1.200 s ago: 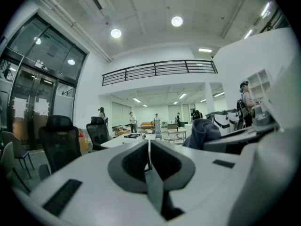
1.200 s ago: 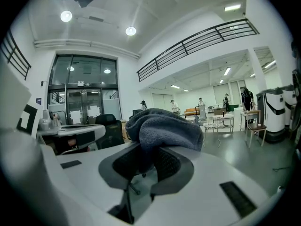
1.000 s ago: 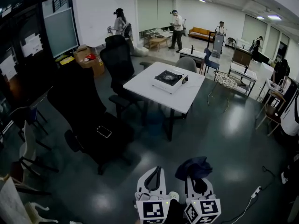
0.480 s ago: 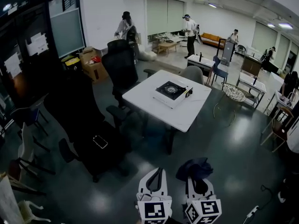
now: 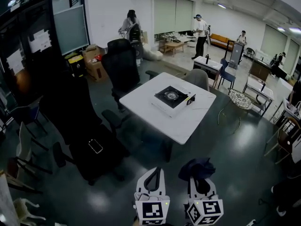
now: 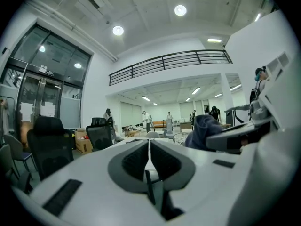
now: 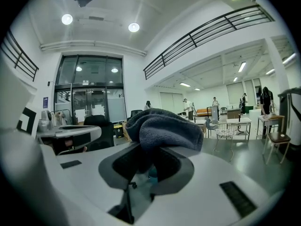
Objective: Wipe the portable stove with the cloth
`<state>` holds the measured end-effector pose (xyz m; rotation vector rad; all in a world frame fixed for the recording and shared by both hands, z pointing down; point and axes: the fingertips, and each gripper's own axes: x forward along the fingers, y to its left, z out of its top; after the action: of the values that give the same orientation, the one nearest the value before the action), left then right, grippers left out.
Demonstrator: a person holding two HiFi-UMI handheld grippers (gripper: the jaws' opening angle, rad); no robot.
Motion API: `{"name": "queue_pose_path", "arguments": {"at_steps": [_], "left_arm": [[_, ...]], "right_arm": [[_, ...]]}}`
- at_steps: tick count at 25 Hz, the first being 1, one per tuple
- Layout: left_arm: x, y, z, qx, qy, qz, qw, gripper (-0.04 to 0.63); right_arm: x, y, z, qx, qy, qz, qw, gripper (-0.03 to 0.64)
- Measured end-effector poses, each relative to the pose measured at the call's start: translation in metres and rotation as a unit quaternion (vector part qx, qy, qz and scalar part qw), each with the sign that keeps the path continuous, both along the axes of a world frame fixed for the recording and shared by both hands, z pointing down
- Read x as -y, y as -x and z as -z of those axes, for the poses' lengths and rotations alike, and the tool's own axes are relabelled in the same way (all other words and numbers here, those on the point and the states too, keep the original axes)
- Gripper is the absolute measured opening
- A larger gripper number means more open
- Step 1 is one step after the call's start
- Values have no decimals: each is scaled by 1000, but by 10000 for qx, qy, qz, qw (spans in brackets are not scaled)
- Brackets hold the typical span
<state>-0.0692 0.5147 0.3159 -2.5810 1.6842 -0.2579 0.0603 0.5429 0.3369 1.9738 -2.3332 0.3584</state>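
The right gripper [image 5: 199,181] is clamped on the cloth [image 5: 196,168], a dark blue fuzzy bundle that bulges out past the jaw tips. The right gripper view shows the nap up close, wadded into a soft rounded hump. The left gripper [image 5: 154,175] has its jaws pressed together with nothing between them. Both are white plastic with dark padded insides.

The stove [image 5: 171,98] is well apart from both, out on a white square table [image 5: 149,119]. It's a flat white box with a black top and a round burner in the middle, sitting towards the far side. The table's near corner and left edge are bare.

Glossy dark floor [image 5: 225,140] lies open between grippers and table. A black chair [image 5: 87,126] with a phone [image 5: 95,146] on its seat stands left of that gap. A second chair [image 5: 120,62] is by the table's far left edge.
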Motion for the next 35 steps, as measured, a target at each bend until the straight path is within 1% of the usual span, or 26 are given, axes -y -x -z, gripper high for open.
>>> {"name": "queue_pose_path", "arguments": {"at_steps": [3,6,12,17,20,29,32,35], "left_arm": [[14,-6,0,-41,117,71,9999,23],[33,-11,-3,59,79,67,9999,23],[74,-22,-6,-64,197,61,9998,23],[127,-29,-4,-9,154,-63,9999,23],[162,-32,-3,65,66,-166,9998,23],[267,-37,2,68,38,-318,9995,22],[295,-38,-2,73,54,-339,9994,23],[317,-36,-6,21,166,-306,9994,22]], "right_arm": [[15,-9,-1,20,27,7,10000,77],[32,-17,-3,37,59,10,10000,77],[71,-29,-11,68,144,-53,9999,77],[121,-33,-8,44,129,-101,9999,77],[155,-35,-5,37,128,-149,9998,77],[257,-42,-1,-13,154,-284,9995,77],[284,-46,-6,-6,196,-341,9992,77],[305,-47,-11,32,245,-407,9989,77]]}}
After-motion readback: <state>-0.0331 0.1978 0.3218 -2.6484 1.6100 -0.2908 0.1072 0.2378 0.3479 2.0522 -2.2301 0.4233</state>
